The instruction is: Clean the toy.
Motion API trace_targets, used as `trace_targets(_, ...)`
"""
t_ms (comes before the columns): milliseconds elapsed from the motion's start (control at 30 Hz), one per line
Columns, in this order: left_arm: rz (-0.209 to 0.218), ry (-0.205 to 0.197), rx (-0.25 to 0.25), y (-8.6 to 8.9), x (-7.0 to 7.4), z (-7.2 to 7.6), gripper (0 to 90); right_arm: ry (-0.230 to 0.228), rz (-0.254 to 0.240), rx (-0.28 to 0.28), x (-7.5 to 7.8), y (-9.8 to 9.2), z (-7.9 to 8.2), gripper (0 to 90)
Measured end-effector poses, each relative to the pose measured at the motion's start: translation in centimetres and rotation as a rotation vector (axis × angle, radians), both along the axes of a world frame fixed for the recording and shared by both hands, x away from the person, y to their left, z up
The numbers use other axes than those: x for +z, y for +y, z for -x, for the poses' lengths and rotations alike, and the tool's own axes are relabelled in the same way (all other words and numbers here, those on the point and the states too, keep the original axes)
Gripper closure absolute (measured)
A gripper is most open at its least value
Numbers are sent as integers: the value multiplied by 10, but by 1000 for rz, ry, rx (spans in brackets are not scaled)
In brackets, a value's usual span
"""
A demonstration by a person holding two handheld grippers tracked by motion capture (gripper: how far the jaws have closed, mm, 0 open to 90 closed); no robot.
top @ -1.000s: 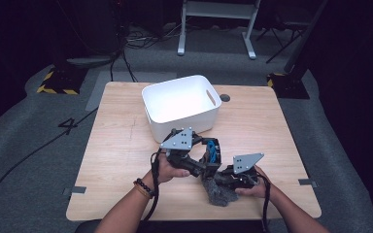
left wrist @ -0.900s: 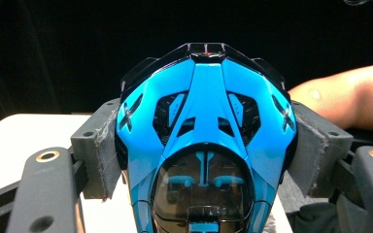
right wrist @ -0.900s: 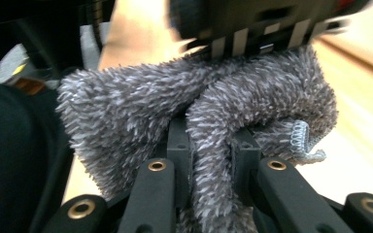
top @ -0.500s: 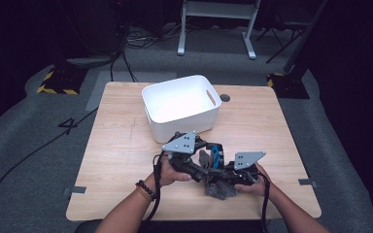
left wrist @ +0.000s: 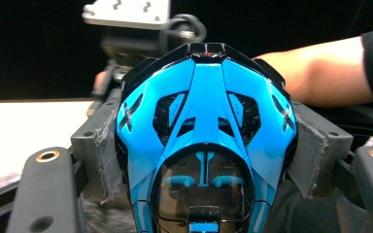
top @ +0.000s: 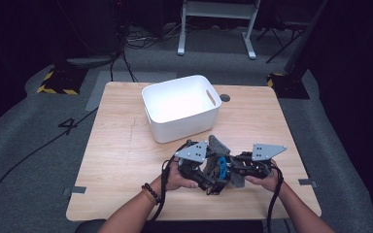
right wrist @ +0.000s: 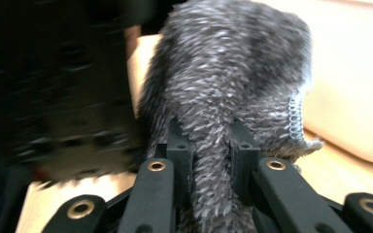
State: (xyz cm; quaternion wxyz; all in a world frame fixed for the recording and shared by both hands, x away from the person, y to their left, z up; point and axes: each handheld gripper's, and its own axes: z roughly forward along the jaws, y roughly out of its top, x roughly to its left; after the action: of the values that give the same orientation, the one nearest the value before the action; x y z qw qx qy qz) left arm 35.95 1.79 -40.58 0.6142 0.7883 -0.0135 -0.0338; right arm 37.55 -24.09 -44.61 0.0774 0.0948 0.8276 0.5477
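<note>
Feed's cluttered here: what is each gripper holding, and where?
Left gripper clamps the blue helmet-shaped toy by its sides; right gripper pinches a fold of the grey fuzzy cloth.

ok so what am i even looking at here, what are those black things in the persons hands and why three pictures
A person sits at a wooden table holding a hand-operated two-jaw gripper in each hand. One picture comes from a camera above the table; the other two come from cameras riding on each gripper, looking along its jaws. The left gripper is shut on a blue and black toy, seen close up in the left gripper view. The right gripper is shut on a fuzzy grey cloth. The two grippers meet near the table's front edge. Behind them stands a white bin, which looks empty.
</note>
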Motion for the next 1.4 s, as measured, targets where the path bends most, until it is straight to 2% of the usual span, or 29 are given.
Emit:
trace_targets(67, -1, -9, 12, 3, 1, -1, 261, -4, 27, 25, -4, 4, 2, 761)
trace_targets(167, 4, -7, 28, 9, 3, -4, 261, -6, 31, 45, -5, 4, 2, 762)
trace_targets(267, 7, -11, 45, 12, 4, -6, 261, -17, 66, 62, -6, 5, 4, 762)
trace_targets(500, 32, -20, 94, 23, 10, -10, 261, 7, 178, 114, -21, 13, 7, 762)
trace_targets(633, 21, -29, 126, 25, 9, -12, 261, 16, 194, 131, -22, 14, 8, 763)
trace_targets(700, 4, -44, 180, 27, 9, -14, 261, 11, 178, 144, -17, 13, 11, 762)
trace_targets(733, 4, -44, 180, 27, 9, -14, 261, 11, 166, 152, -15, 13, 13, 762)
trace_targets(767, -2, -40, 212, 29, 8, -16, 261, 9, 158, 156, -13, 12, 14, 762)
trace_targets(867, -5, -31, 253, 31, 6, -19, 261, -8, 136, 168, -6, 10, 19, 762)
trace_targets(933, -16, -37, 273, 30, 5, -20, 261, -6, 96, 180, 0, 10, 21, 761)
trace_targets(1033, -29, -36, 268, 27, 1, -21, 261, -17, 75, 197, 5, 13, 25, 761)
trace_targets(1167, -29, -28, 224, 24, -1, -20, 261, -29, 68, 208, 8, 15, 29, 761)
trace_targets(1200, -29, -28, 224, 24, -1, -20, 260, -37, 64, 194, 9, 15, 29, 761)
trace_targets(1233, -26, -20, 195, 25, -2, -20, 261, -41, 61, 185, 10, 15, 29, 761)
trace_targets(1300, -29, -15, 176, 24, -3, -19, 260, -52, 41, 148, 13, 12, 27, 760)
trace_targets(1367, -32, -11, 142, 21, -4, -17, 260, -43, 3, 98, 16, 8, 23, 761)
trace_targets(1400, -32, -11, 142, 21, -4, -17, 261, -39, -3, 75, 16, 6, 21, 761)
